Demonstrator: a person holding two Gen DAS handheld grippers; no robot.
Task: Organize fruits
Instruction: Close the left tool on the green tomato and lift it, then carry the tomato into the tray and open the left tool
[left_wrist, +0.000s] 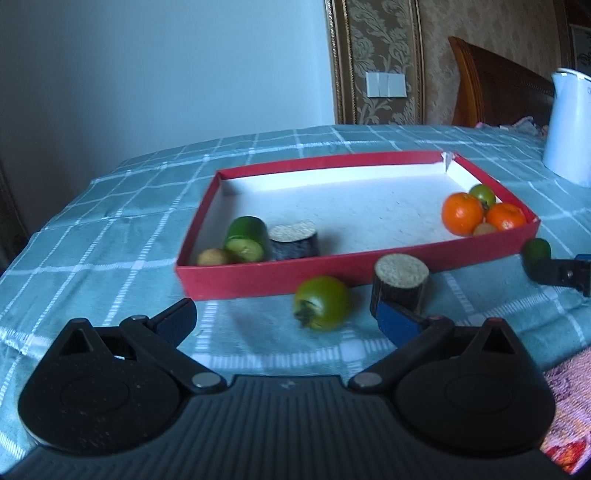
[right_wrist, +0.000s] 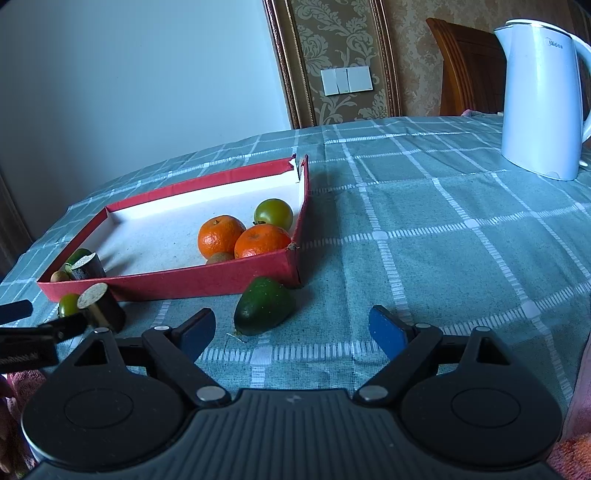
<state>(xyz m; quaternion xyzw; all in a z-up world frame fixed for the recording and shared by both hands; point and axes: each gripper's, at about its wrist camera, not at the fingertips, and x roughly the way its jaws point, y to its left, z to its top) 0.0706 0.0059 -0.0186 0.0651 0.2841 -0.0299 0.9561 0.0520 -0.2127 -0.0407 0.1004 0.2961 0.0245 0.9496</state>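
Avocado (right_wrist: 264, 305) outside red tray (right_wrist: 177, 282), on bench between released right gripper (right_wrist: 291, 330) fingers. Advance, centre, clamp gently. Left gripper (left_wrist: 286, 317) agape near green tomato (left_wrist: 322, 302).

white electric kettle (right_wrist: 541, 99), upright on the table's far right | green checked tablecloth (right_wrist: 424, 229) covering the table | white wall switch plate (right_wrist: 346, 81) on patterned wallpaper | wooden headboard (left_wrist: 495, 88) behind the table
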